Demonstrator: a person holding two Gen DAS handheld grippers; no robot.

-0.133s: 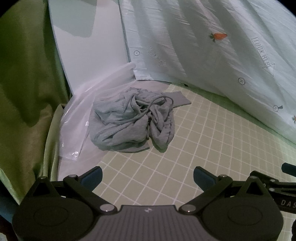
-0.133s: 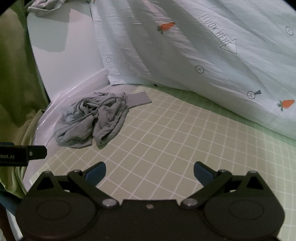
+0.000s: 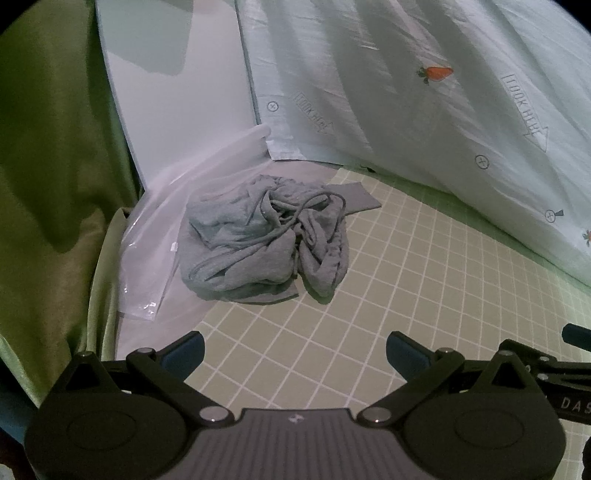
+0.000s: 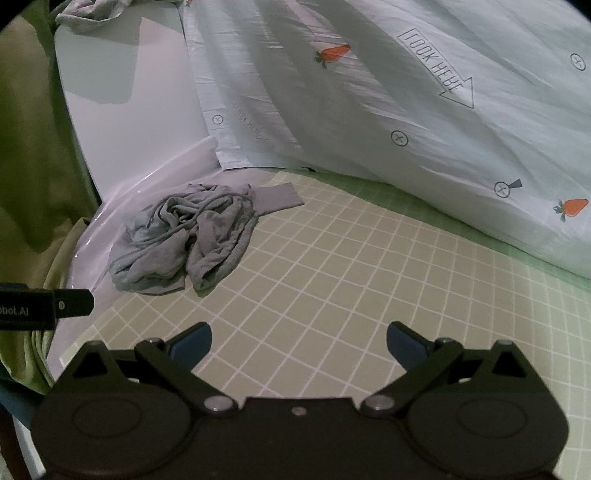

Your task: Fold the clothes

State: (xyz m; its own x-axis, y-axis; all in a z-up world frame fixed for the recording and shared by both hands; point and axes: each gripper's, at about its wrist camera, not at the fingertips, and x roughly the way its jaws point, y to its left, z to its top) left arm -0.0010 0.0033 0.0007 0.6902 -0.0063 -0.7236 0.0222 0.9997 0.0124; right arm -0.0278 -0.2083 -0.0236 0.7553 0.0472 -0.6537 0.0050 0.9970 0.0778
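A crumpled grey garment (image 3: 266, 240) lies in a heap on the green checked mat (image 3: 424, 295), partly on a clear plastic bag (image 3: 155, 236). It also shows in the right wrist view (image 4: 184, 240), to the upper left. My left gripper (image 3: 295, 350) is open and empty, a short way in front of the heap. My right gripper (image 4: 299, 343) is open and empty, further right of the heap over bare mat (image 4: 369, 277). The left gripper's body (image 4: 44, 306) shows at the left edge of the right wrist view.
A pale quilt (image 3: 424, 110) with carrot prints rises behind the mat. A white panel (image 3: 177, 92) stands behind the garment. A green curtain (image 3: 55, 166) hangs at the left. Another grey garment (image 4: 92, 11) lies on top of the panel.
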